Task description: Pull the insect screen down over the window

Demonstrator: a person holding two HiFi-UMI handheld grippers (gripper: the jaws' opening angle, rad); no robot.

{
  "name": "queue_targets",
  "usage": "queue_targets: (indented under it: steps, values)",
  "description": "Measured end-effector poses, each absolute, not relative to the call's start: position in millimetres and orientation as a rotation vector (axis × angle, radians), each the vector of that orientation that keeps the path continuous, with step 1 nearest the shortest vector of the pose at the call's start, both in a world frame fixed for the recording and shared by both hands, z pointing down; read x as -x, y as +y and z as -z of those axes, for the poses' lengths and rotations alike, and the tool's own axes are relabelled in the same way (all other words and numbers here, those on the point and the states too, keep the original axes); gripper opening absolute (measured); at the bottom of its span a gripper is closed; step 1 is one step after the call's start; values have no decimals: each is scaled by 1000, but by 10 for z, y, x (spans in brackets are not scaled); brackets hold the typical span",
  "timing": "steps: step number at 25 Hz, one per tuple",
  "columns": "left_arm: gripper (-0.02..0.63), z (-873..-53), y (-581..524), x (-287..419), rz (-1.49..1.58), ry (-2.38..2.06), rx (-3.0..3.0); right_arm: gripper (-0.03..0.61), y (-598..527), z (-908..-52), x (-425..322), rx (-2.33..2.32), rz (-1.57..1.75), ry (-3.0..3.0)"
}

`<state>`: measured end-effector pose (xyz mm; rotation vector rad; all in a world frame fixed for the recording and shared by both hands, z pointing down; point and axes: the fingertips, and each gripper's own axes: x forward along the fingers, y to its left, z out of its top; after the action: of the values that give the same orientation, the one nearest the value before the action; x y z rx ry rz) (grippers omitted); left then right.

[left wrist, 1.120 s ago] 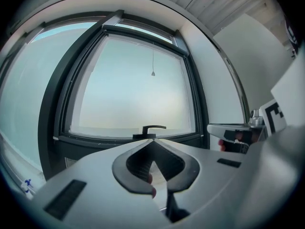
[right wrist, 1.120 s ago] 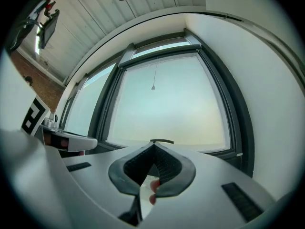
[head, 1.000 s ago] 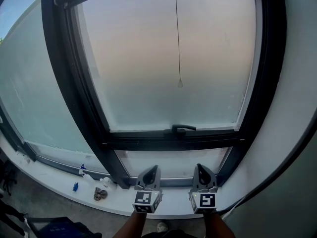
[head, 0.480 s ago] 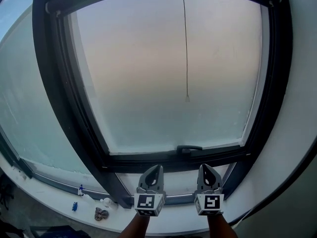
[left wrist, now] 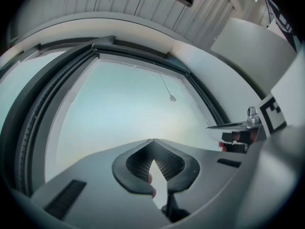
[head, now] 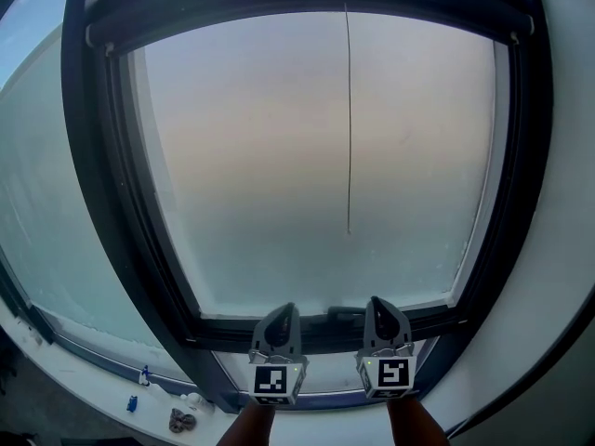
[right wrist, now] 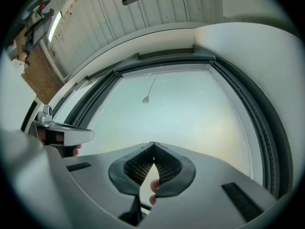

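Observation:
The window point(head: 279, 156) has a dark frame and frosted glass. A dark screen housing point(head: 307, 6) runs across its top. From it a thin pull cord point(head: 349, 119) hangs down the pane; its small end piece point(left wrist: 172, 98) also shows in the right gripper view point(right wrist: 145, 99). My left gripper point(head: 282, 308) and right gripper point(head: 375, 301) are side by side at the window's bottom rail, well below the cord end. Both are shut with nothing in them, as seen from the left gripper point(left wrist: 153, 141) and the right gripper point(right wrist: 153, 144).
The window handle point(head: 346, 312) lies on the bottom rail between the two grippers. A white sill point(head: 84, 379) at lower left carries small objects point(head: 177, 421). A second pane point(head: 42, 203) adjoins on the left, a white wall point(head: 569, 203) on the right.
Both grippers have risen from the sill to the window's bottom rail, staying shut. The head view has tilted up, so the top housing shows and the cord end sits lower.

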<state>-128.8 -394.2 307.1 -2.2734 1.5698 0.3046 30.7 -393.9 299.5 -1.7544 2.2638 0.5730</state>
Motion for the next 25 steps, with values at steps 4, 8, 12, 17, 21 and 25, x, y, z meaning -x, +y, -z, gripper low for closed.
queue_targets:
  steps: [4,8,12,17,21,25]
  values:
    - [3,-2665,-4049,1295,-417,1562,2222,3,-4031,-2607,-363,1717,-620,2188]
    - [3,-2257,-4113,1304,-483,1541,2165,3,-4119,-2222,-397,1698,-715,2142]
    - [3,-1874,-4194,1267,-532,1503,2131,3,-4250,-1867,-421,1661,-682,2104]
    - [3,-1395,-4209,1175,-578,1458,2055,3,-4365,-1474,-525,1644,-637,2056]
    - [3,-984,-4203,1126,-565,1449,1994,3,-4333,-1065,-560,1613,-732,2024]
    - [3,-630,-4232,1168,-479,1469,1872,3,-4331,-714,-592,1625,-883,2015]
